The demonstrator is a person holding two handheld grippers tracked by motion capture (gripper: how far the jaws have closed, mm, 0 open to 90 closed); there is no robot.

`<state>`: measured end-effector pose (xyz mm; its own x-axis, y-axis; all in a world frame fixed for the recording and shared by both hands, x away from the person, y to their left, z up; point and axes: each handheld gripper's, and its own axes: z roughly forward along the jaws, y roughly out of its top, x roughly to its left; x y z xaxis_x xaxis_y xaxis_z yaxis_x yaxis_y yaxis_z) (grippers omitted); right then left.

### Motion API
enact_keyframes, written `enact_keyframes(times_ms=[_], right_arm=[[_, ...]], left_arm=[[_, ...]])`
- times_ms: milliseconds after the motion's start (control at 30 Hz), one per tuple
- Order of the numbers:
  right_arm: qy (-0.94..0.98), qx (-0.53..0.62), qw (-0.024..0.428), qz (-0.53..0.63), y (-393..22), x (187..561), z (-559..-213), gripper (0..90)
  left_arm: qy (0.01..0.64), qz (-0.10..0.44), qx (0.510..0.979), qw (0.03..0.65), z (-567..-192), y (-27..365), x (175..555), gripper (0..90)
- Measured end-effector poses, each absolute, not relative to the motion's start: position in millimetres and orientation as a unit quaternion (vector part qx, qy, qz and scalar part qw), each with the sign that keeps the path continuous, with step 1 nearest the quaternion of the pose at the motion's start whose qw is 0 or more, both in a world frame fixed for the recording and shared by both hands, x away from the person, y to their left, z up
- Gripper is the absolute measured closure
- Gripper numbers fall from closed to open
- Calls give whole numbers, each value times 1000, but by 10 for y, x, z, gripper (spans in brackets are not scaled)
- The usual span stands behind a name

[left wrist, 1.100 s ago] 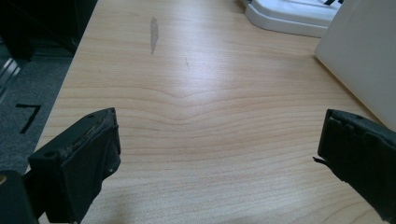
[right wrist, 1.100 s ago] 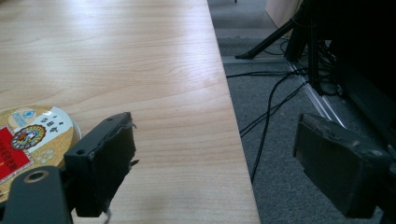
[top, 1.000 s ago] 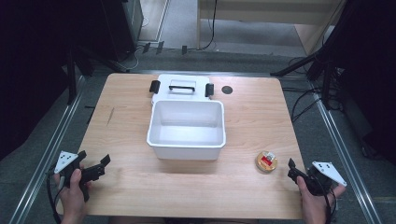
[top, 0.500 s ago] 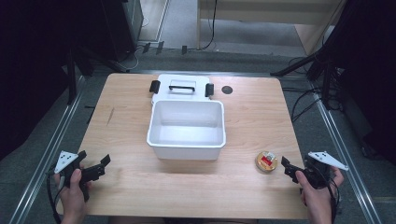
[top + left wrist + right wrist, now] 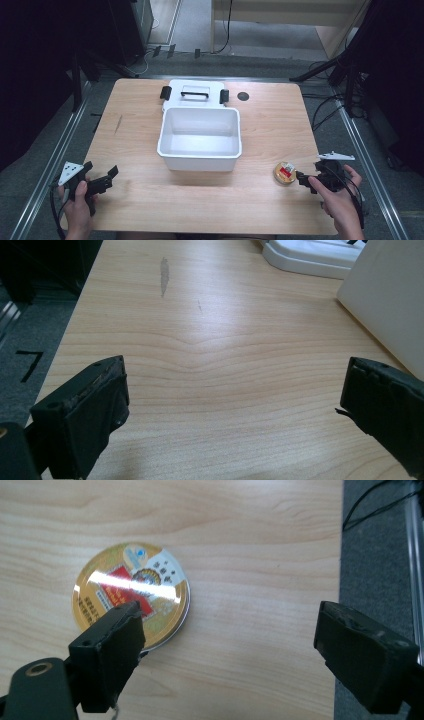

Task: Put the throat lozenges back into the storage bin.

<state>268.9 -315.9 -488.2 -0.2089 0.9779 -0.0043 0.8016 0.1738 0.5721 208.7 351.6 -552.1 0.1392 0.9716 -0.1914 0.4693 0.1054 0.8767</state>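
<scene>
A round gold tin (image 5: 285, 172) with a red and white label lies flat on the wooden table (image 5: 270, 125), right of the white bin (image 5: 200, 150). My right gripper (image 5: 306, 176) sits just right of the tin, held by a hand at the table's front right. In the right gripper view the tin (image 5: 131, 592) lies ahead of the left jaw, and the right gripper (image 5: 230, 627) is open with bare wood between the jaws. My left gripper (image 5: 101, 171) rests at the front left, and in its own view the left gripper (image 5: 235, 385) is open over bare wood.
The bin is empty, and its white lid (image 5: 195, 94) with black latches lies flat behind it. A small black disc (image 5: 243, 96) sits at the back right. The bin wall (image 5: 390, 305) stands near the left gripper. Dark floor (image 5: 380, 540) and cables lie past the table's right edge.
My right gripper has moved left and a little forward, closing in on the tin. The left gripper and the bin have stayed put.
</scene>
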Motion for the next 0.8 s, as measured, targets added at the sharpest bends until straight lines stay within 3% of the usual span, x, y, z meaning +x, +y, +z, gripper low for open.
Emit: enact_keyframes(times_ms=[800], right_arm=[[832,535,115,91,-2753,3001,-4804,129]], left_arm=[[593,278,608,449,-5522,3518,2091,0]])
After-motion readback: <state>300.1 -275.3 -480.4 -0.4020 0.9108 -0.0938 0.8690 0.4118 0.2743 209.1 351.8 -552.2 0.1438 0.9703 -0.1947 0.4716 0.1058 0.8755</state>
